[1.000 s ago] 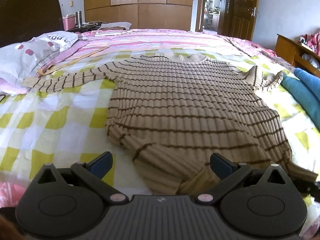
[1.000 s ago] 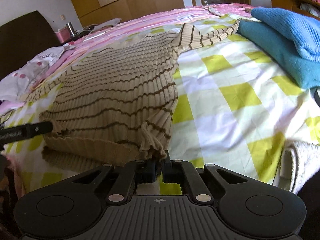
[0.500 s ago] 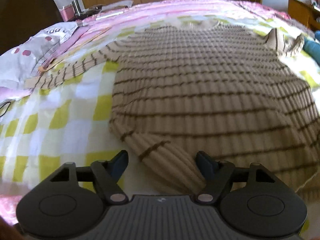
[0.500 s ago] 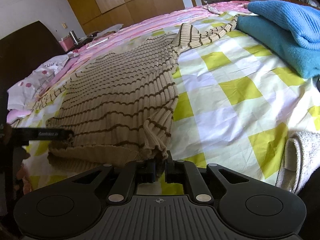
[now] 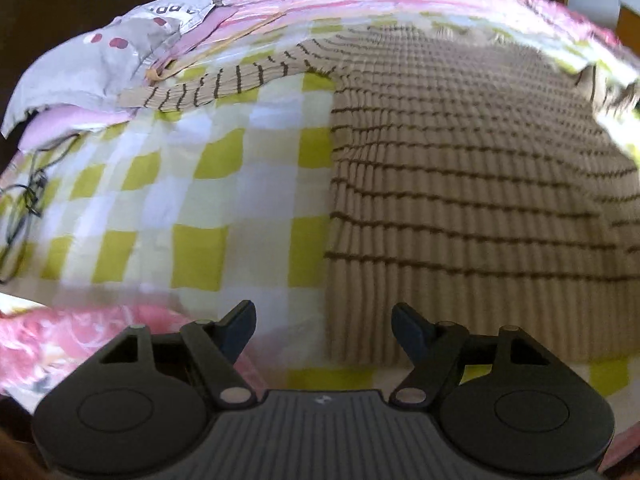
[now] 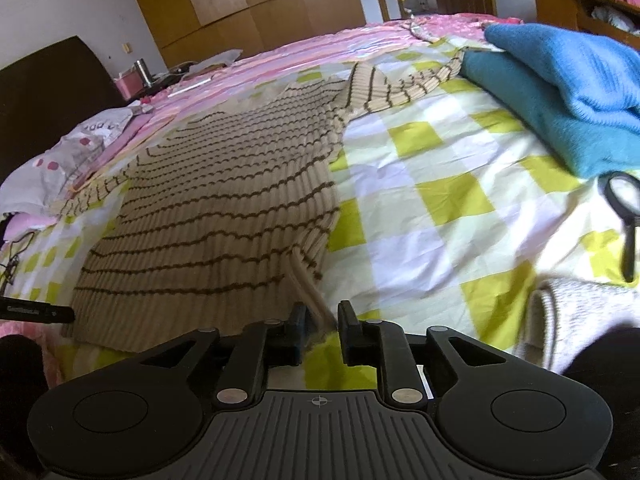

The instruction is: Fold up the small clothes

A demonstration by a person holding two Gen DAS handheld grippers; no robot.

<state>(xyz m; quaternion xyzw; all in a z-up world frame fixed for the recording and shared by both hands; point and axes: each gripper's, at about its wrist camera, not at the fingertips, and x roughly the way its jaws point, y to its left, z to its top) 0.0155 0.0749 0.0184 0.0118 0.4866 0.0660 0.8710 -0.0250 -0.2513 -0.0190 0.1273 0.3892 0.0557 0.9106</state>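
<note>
Two grippers at sweater (image 6: 224,208) hem, bed (image 6: 440,184). Lay flat, long axis running away toward collar. Right gripper (image 6: 320,332) nearer, jaws opening, hem corner between, unpinched. Left gripper (image 5: 322,330) spread wide, empty, straddling left hem edge.

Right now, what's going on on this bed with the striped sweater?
A person is folding clothes with a handheld tool in each hand. A beige striped sweater lies spread flat on the checked bedspread, sleeves out to both sides. The right tool is at the sweater's near hem corner, its jaws opening with the fabric between them. The left tool is open over the other hem corner, holding nothing. Folded blue knitwear and a magnifying glass lie off to the side.
</note>
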